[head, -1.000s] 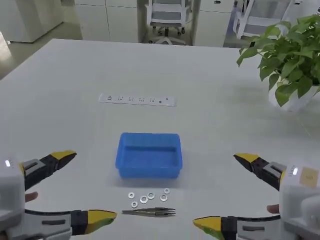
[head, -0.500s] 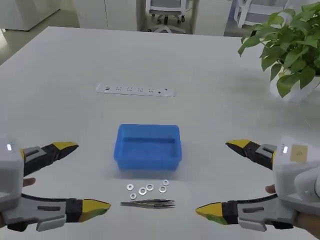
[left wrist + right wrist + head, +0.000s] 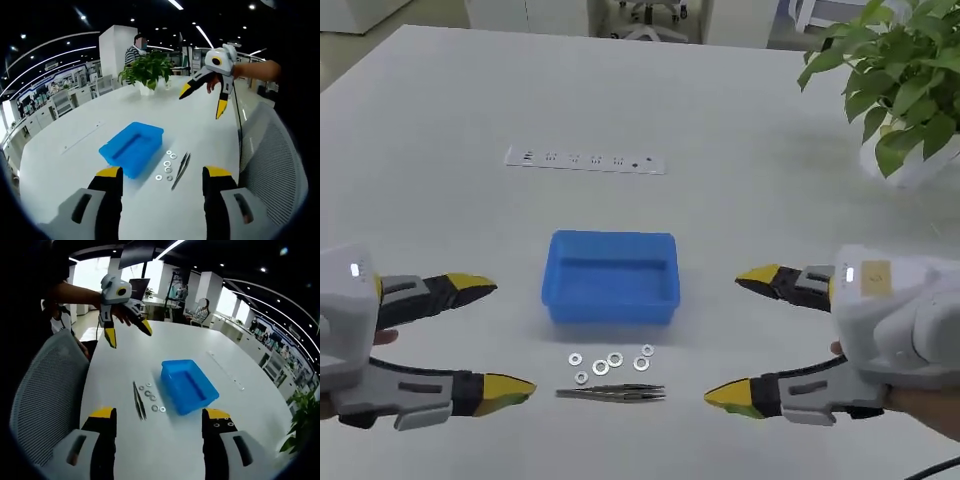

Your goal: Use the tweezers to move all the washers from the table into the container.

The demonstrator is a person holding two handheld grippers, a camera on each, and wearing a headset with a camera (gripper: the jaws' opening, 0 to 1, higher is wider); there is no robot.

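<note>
Task not begun, judging by layout. Small flat silver metal washers, roughly six, lie in loose cluster on white table, just in front of shallow blue rectangular plastic container. Container interior looks empty. Slim silver metal tweezers lie flat just beside washers, on person's side, untouched. Black, yellow-tipped left gripper hovers left of cluster, jaws spread wide, nothing held. Matching right gripper hovers right of cluster, jaws likewise spread, empty. Remaining: grasp tweezers, then carry every washer into container.
</note>
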